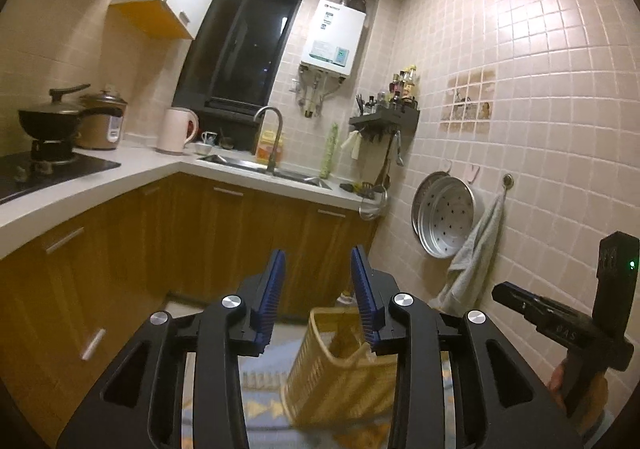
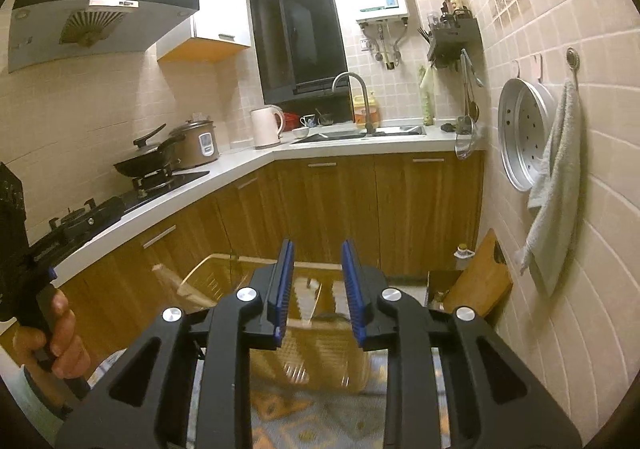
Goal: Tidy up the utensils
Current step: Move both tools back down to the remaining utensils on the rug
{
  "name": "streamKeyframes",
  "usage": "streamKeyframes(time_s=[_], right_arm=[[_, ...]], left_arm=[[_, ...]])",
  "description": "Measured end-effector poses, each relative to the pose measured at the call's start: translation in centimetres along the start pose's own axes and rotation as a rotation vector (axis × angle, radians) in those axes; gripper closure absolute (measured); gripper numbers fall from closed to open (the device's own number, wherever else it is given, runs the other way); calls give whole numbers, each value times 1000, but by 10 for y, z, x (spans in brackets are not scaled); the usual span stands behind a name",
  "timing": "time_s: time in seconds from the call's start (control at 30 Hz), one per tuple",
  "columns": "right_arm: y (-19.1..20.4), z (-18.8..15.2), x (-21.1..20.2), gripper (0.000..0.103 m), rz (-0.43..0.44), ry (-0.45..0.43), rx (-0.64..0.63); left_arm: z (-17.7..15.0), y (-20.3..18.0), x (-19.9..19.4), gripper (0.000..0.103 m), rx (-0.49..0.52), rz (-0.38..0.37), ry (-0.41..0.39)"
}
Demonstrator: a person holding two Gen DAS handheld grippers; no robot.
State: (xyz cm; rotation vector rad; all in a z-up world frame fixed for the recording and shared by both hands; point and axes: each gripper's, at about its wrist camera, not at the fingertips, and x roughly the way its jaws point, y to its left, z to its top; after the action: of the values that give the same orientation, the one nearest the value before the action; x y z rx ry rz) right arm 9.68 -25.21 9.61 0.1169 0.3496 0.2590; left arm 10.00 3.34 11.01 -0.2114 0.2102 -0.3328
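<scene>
A yellow plastic utensil basket (image 1: 340, 365) stands below and ahead of my left gripper (image 1: 318, 265), with a pale utensil handle showing inside it. The left gripper is open and empty, above the basket. In the right wrist view the same basket (image 2: 320, 345) sits low behind my right gripper (image 2: 316, 253), blurred, with thin utensils inside. The right gripper is open and empty, above the basket. The basket rests on a patterned cloth (image 2: 288, 413). Each gripper's handle shows at the edge of the other's view.
An L-shaped white counter (image 1: 132, 169) carries a wok, a rice cooker, a kettle (image 1: 176, 129) and a sink (image 1: 264, 167). Wooden cabinets run below. A wall rack (image 1: 384, 117) holds bottles and hanging utensils. Steamer trays (image 1: 444, 217), a towel and a cutting board (image 2: 480, 277) line the right wall.
</scene>
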Motion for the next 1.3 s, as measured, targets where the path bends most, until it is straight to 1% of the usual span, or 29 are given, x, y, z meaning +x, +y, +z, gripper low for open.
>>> streamKeyframes(time_s=[0.03,0.07,0.13,0.2,0.27,0.33,0.37,0.4,0.43,0.5,0.53,0.63,0.7,0.8,0.83,0.9,0.97,1.07,1.13,1.17,1.2,1.23,1.3], right_arm=[[3,-3,-6,81,0,13,1],[6,-7,-12,81,6,28,6],[9,-14,-25,81,39,46,15],[14,-25,-38,81,46,73,20],[17,-40,-49,81,62,119,48],[18,-54,-52,80,72,183,70],[19,-60,-53,78,77,211,74],[21,-70,-54,75,92,248,81],[21,-77,-56,72,95,272,86],[21,-92,-59,64,106,327,102],[20,-99,-60,63,112,349,112],[18,-119,-59,62,100,430,135],[16,-131,-58,61,75,480,142],[12,-145,-55,61,47,564,159],[10,-150,-54,61,40,587,161],[9,-155,-55,61,26,617,155],[7,-163,-53,61,-34,664,132],[0,-171,-53,61,-29,696,143],[-1,-173,-52,62,-42,713,138],[0,-175,-50,69,-46,727,133],[0,-176,-48,72,-42,742,131],[1,-177,-45,74,-44,755,129],[3,-181,-39,76,-61,785,117]], left_arm=[[-2,-3,-9,70,2,11,14],[-5,-6,-17,66,9,30,28],[-18,-14,-32,61,42,65,71],[-34,-22,-45,61,78,90,125],[-53,-26,-54,61,85,101,195],[-73,-28,-58,61,78,85,296],[-82,-28,-60,61,73,80,335],[-94,-28,-60,61,66,67,404],[-102,-27,-60,61,59,54,446],[-120,-24,-59,61,31,29,532],[-131,-22,-58,61,11,13,589],[-154,-15,-58,62,-47,-27,710],[-166,-16,-59,62,-76,-58,768],[-178,-21,-59,62,-72,-45,829],[-180,-24,-59,62,-70,-45,836],[-181,-29,-59,62,-69,-56,840],[-180,-39,-60,62,-64,-81,840],[-177,-56,-60,62,-47,-115,841],[-178,-64,-61,62,-34,-124,844],[-178,-66,-61,62,-33,-127,849],[-180,-69,-60,63,-27,-123,859],[-183,-71,-59,68,-21,-117,874],[-186,-74,-59,70,-13,-108,900]])
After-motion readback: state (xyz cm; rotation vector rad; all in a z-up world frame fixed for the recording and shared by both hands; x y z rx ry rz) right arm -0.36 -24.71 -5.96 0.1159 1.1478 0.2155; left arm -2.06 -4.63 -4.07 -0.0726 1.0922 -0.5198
